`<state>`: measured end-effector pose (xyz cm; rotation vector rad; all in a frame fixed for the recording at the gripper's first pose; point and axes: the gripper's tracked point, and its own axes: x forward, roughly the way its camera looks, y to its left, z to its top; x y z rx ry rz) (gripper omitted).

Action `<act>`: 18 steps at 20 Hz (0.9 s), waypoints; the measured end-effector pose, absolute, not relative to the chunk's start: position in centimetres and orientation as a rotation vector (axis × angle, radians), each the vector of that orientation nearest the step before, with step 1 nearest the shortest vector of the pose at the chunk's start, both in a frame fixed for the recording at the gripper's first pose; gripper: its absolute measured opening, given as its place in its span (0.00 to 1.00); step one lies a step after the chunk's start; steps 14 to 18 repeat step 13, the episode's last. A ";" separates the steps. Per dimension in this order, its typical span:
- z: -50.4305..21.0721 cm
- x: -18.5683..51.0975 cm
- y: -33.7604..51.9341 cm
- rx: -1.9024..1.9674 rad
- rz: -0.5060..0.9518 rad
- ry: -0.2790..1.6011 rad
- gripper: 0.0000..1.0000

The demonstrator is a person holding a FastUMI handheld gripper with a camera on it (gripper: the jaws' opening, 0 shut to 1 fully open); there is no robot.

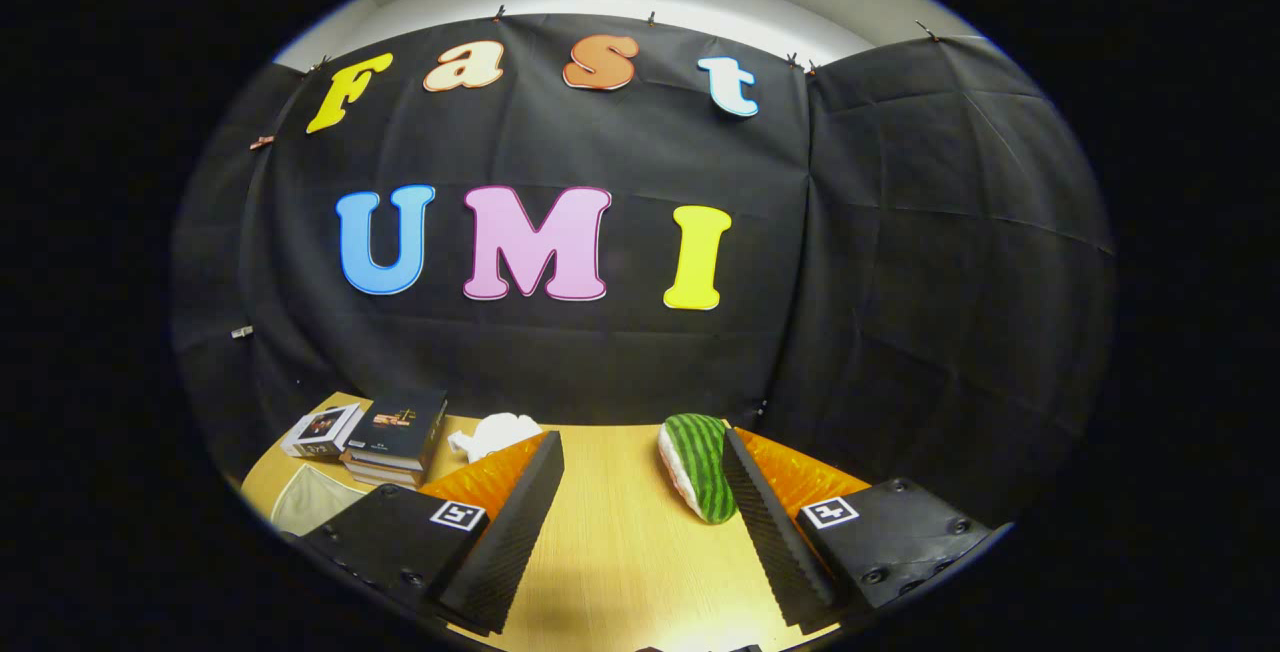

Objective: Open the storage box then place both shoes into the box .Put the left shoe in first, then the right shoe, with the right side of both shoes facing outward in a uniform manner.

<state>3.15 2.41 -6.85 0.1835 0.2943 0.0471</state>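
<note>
A pale wooden tabletop [620, 532] fills the lower part of the scene, backed by the black cloth wall [900, 282] of the booth, with a strip of light wall and ceiling above the cloth.

Nearest, the gripper [640, 512] points forward over the table with its two fingers spread wide apart; nothing but bare wood lies between them, and they clamp on nothing. Each finger carries a small square black-and-white marker on its base.

Just inside the right finger, close against its ribbed inner face, lies a slipper-like shoe [698, 467] patterned as a watermelon: dark and light green stripes over the top and a white edge along its lower side. It lies tilted, pointing towards the gripper, and whether it touches the finger cannot be told.

Beyond the left finger's tip lies a white object [497, 434], soft in outline and partly hidden by the finger; what it is cannot be told.

To the left of the left finger, a pale translucent container [305, 500] shows by one corner; its contents cannot be made out. Behind it stands a stack of dark books [398, 437], and just beside those a small box with a picture on top [322, 429], near the cloth wall.
</note>
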 end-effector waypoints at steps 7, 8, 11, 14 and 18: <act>-5.5 1.8 1.7 0.181 0.009 0.266 0.98; -5.5 1.5 1.7 0.183 0.003 0.264 0.98; -4.8 0.9 1.4 0.177 -0.017 0.245 0.98; -4.4 0.3 1.6 0.172 -0.027 0.236 0.98; -4.4 0.3 1.6 0.172 -0.027 0.236 0.98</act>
